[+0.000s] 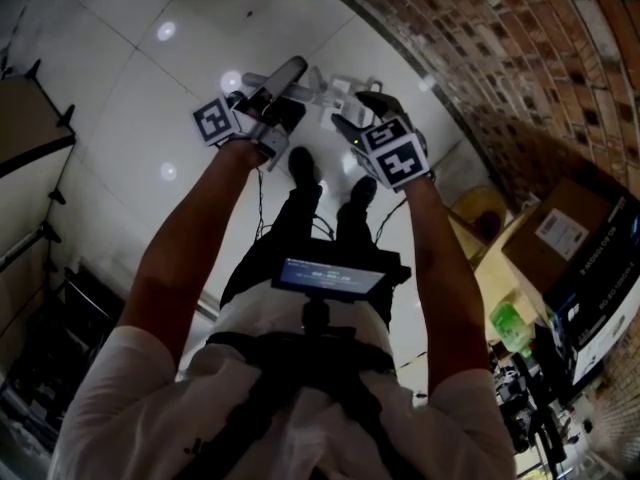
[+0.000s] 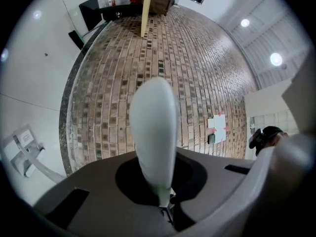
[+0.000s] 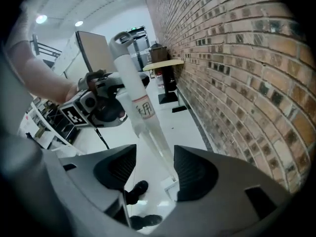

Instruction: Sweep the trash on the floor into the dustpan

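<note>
My left gripper [image 1: 268, 108] is shut on a long white handle [image 1: 287, 74]. In the left gripper view that handle [image 2: 153, 132] rises out of the closed jaws [image 2: 165, 201] toward the brick wall. My right gripper [image 1: 355, 118] stands open just right of it. In the right gripper view the same handle [image 3: 140, 107], pale and with a small label, runs down through the gap of the open right gripper [image 3: 155, 167] to a white piece on the floor [image 3: 170, 184]; the pads do not press on it. The left gripper [image 3: 94, 102] grips it higher up. No trash shows.
A brick wall [image 1: 500, 28] runs along the right. Cardboard boxes [image 1: 570, 238] and cluttered shelves stand at the lower right. The person's shoes [image 1: 300, 163] are on the white tiled floor [image 1: 150, 88] just below the grippers. A table [image 3: 163, 63] stands by the wall.
</note>
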